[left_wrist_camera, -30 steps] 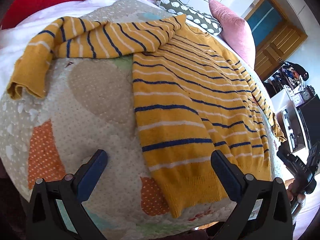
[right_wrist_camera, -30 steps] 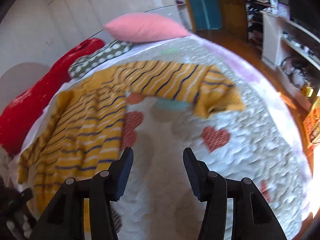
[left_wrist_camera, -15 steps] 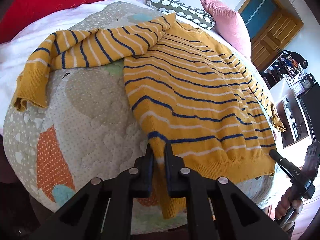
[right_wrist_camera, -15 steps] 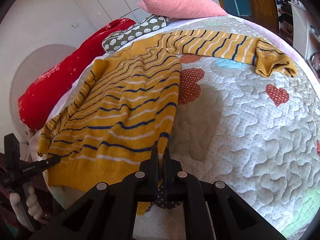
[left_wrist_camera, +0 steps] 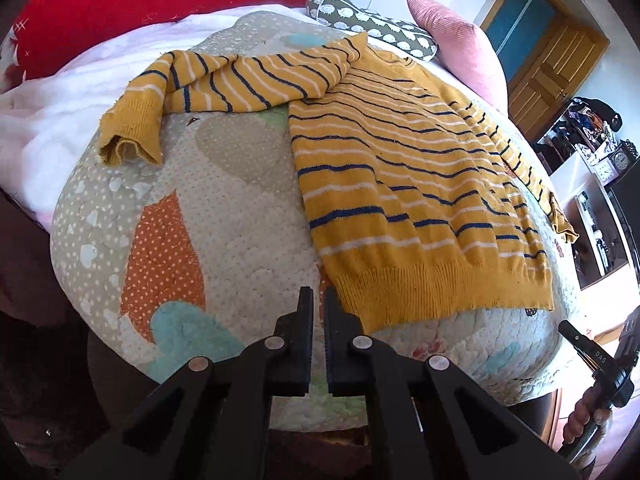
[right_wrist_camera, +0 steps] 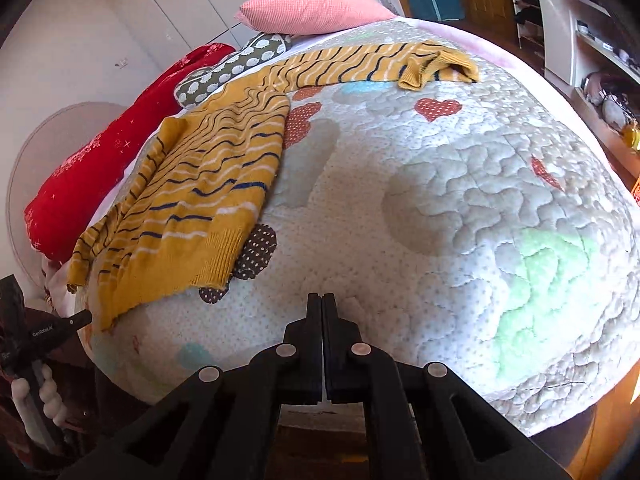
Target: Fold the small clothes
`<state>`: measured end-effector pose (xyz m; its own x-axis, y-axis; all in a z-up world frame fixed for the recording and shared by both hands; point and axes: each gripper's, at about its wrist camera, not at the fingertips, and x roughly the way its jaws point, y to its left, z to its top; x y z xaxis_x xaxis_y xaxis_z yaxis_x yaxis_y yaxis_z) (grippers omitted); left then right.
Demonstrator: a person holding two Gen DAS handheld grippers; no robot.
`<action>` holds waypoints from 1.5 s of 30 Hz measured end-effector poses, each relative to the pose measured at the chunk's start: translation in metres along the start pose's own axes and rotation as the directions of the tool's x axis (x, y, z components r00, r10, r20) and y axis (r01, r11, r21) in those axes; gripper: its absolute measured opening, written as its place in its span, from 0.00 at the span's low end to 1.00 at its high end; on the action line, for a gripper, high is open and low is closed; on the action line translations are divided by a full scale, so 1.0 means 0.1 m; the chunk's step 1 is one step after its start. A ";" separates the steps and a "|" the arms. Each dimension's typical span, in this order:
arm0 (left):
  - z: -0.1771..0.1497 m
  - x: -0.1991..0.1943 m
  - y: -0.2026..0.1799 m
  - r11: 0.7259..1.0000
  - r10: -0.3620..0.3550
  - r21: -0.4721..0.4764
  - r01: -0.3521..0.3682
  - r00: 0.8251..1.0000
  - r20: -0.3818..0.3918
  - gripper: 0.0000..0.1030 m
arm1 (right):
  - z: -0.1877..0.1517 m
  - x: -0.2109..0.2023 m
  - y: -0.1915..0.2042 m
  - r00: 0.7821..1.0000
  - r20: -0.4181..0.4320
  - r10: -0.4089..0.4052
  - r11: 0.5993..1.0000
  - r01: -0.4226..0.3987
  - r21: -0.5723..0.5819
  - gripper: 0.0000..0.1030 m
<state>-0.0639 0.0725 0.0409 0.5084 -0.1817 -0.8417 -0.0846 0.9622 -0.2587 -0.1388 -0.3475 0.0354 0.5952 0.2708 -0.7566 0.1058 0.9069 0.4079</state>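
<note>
A small mustard-yellow sweater with navy and white stripes (left_wrist_camera: 412,184) lies flat on a quilted bed cover (left_wrist_camera: 224,216), both sleeves spread out to the sides. It also shows in the right wrist view (right_wrist_camera: 208,200). My left gripper (left_wrist_camera: 316,300) is shut and empty, just off the sweater's left hem corner. My right gripper (right_wrist_camera: 322,304) is shut and empty, a short way to the right of the hem's right corner. Neither touches the sweater.
A red cushion (left_wrist_camera: 140,4), a grey patterned cushion (left_wrist_camera: 372,24) and a pink pillow (left_wrist_camera: 460,48) line the far side of the bed. A white blanket (left_wrist_camera: 52,120) lies at the left. Shelves and a wooden door stand beyond the bed's right side.
Both grippers closed on the sweater's hem corners half a second ago. Now both have pulled back off the hem, shut with nothing in them, and the sweater lies flat.
</note>
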 end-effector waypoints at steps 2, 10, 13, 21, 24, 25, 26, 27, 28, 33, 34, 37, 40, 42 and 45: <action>0.02 -0.04 0.03 1.000 0.013 -0.014 -0.013 1.000 0.021 0.19 | 0.03 -0.04 0.03 1.000 0.021 -0.011 1.000 0.011 -0.015 0.01; 0.41 -0.15 0.56 0.982 0.110 -0.166 -0.087 0.985 0.133 0.55 | 0.14 0.20 0.46 1.000 -0.009 0.003 0.994 -0.004 -0.112 0.31; 0.71 -0.12 0.81 0.961 0.238 -0.188 -0.202 0.952 0.191 0.65 | 0.18 0.34 0.67 0.999 -0.031 0.012 0.989 -0.017 -0.148 0.32; 1.24 0.48 1.13 0.881 0.472 -0.025 -0.472 0.877 0.092 0.23 | 0.20 0.56 0.97 0.999 -0.032 0.000 0.979 -0.006 -0.203 0.37; 1.36 0.35 1.27 0.948 0.295 -0.137 -0.286 0.954 0.054 0.10 | 0.22 0.57 0.96 1.000 -0.025 -0.013 0.978 0.008 -0.208 0.37; 1.39 0.26 1.28 0.965 0.194 -0.191 -0.180 0.979 0.058 0.10 | 0.23 0.57 0.95 1.000 -0.021 -0.018 0.978 0.014 -0.210 0.37; 1.44 0.17 1.28 0.968 0.087 -0.244 -0.065 0.993 0.077 0.09 | 0.25 0.58 0.94 1.000 -0.016 -0.025 0.977 0.021 -0.212 0.37; 1.48 0.08 1.21 0.964 0.005 -0.264 0.023 0.995 0.103 0.09 | 0.26 0.59 0.92 0.999 -0.011 -0.031 0.977 0.028 -0.211 0.37; 1.53 0.01 1.08 0.960 -0.061 -0.264 0.094 0.990 0.130 0.09 | 0.27 0.60 0.90 0.999 -0.009 -0.030 0.978 0.028 -0.205 0.37; 1.71 -0.12 -0.04 0.896 -0.430 -0.056 0.440 0.892 0.138 0.16 | 0.34 0.66 0.83 1.000 -0.005 -0.018 0.988 0.017 -0.151 0.37; 1.72 -0.13 -0.26 0.885 -0.460 -0.014 0.465 0.880 0.119 0.28 | 0.35 0.66 0.82 1.000 -0.005 -0.017 0.989 0.016 -0.145 0.37; 1.67 -0.18 -0.66 0.903 -0.430 0.088 0.421 0.893 0.133 0.66 | 0.37 0.63 0.81 1.000 -0.020 0.000 0.992 -0.003 -0.127 0.37; 1.60 -0.18 -0.66 0.942 -0.327 0.140 0.305 0.928 0.181 0.67 | 0.43 0.61 0.80 0.999 -0.034 0.035 0.994 -0.038 -0.103 0.41; 1.59 -0.04 -0.53 0.965 -0.253 0.108 0.238 0.954 0.162 0.67 | 0.50 0.62 0.84 0.997 -0.036 0.068 0.993 -0.071 -0.097 0.45; 1.57 0.18 -0.18 0.983 -0.184 0.033 0.181 0.974 0.130 0.67 | 0.65 0.72 0.99 0.985 -0.054 0.163 0.983 -0.167 -0.080 0.50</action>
<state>0.0817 0.0840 0.1045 0.6220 -0.3277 -0.7112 0.0371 0.9195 -0.3912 -0.0338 -0.2589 0.0544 0.5607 0.4324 -0.7061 -0.0590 0.8715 0.4868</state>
